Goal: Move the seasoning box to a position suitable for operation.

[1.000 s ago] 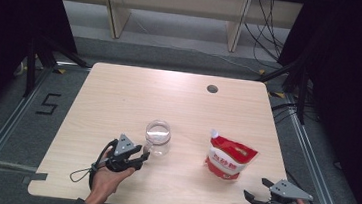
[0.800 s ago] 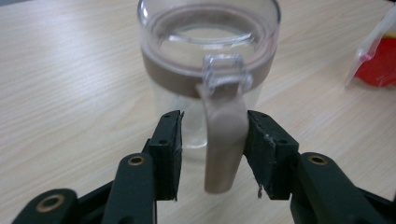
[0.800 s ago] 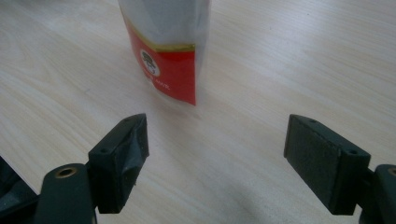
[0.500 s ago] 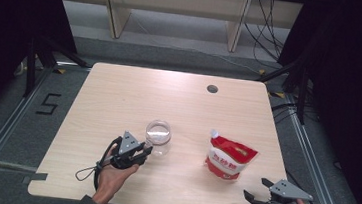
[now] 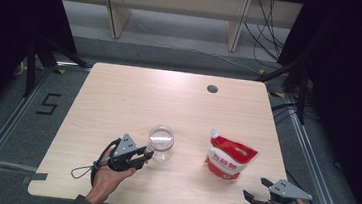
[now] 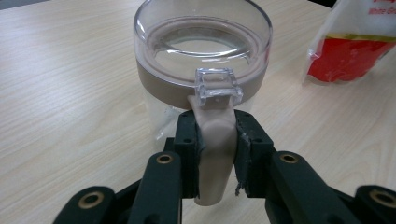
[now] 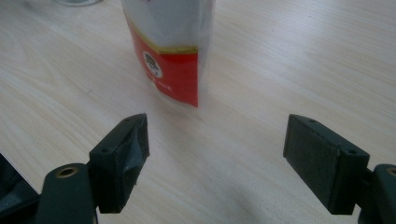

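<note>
Pale wood-grain surface point(image 5: 119, 96) fills my high view, with dark floor and shelving legs behind it. Nearest me, at the front right edge, my right hand-held gripper point(image 7: 215, 154) sits with its jaws spread wide, nothing between them, pointed at the red-and-white pouch point(image 5: 228, 157) just ahead (it stands upright, a little tilted). On the left, my left hand-held gripper point(image 6: 215, 140) is clenched on the beige tab point(image 6: 215, 154) that hangs from the lid band of the clear jar point(image 5: 160, 141). That jar stands upright near the front middle, left of the pouch and apart from it. Farther back, a round cable hole point(image 5: 212, 89) marks the surface.
</note>
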{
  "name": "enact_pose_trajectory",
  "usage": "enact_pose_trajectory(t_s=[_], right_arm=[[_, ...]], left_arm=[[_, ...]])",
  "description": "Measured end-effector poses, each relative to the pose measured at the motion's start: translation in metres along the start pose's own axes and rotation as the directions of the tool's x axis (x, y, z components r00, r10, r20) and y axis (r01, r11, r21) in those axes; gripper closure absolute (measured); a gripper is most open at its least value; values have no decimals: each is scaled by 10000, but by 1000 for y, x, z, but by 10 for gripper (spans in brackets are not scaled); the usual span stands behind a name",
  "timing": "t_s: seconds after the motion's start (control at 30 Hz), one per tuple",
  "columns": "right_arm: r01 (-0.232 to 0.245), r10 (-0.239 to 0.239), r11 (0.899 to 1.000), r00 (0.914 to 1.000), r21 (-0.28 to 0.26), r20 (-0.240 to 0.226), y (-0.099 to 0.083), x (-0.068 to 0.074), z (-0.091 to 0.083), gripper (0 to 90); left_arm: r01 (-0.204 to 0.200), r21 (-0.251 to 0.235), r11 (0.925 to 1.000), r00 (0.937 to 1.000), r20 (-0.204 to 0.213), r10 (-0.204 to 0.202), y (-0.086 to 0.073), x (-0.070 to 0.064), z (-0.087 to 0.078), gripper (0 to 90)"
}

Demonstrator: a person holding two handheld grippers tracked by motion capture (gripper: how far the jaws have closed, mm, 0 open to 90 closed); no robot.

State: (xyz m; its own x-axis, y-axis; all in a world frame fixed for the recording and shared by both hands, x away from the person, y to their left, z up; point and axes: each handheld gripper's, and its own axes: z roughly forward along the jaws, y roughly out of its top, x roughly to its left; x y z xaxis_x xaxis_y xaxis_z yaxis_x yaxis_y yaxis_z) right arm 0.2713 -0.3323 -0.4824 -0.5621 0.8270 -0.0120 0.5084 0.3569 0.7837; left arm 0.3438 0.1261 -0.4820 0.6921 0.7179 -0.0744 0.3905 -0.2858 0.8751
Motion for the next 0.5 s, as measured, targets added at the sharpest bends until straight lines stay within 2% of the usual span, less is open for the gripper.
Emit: enact_pose_trajectory(t_s=[0.1,0.13,0.27,0.3,0.37,0.4,0.47,0.5], right_arm=[[76,-76,10000,9999,37,-120,0,0,0,233],[176,-176,9998,9996,-11,-205,0,0,0,233],[141,-141,9999,9999,-80,-87,0,0,0,234],[210,-211,9998,9997,-67,-139,0,0,0,234],[48,-48,10000,9998,-10,-181,0,1,0,234],[13,-14,10000,9998,-50,-190,0,1,1,235],[234,-236,9996,9997,-163,-117,0,0,1,235],[169,-170,9998,9997,-116,-150,0,1,1,235]], left_arm=[[-77,-27,10000,9999,150,77,0,-1,0,726],[-158,-21,9999,9994,319,159,0,-1,0,726],[-426,-44,9991,9979,479,427,-1,-4,-1,726],[-469,-111,9988,9965,691,476,-1,-5,-1,726],[-536,-125,9985,9953,803,545,-2,-7,-2,726],[-699,-170,9974,9931,932,712,-2,-7,-1,726],[-801,-239,9965,9906,1091,823,-2,-9,-1,726],[-921,-239,9955,9889,1150,942,-2,-10,-1,726]])
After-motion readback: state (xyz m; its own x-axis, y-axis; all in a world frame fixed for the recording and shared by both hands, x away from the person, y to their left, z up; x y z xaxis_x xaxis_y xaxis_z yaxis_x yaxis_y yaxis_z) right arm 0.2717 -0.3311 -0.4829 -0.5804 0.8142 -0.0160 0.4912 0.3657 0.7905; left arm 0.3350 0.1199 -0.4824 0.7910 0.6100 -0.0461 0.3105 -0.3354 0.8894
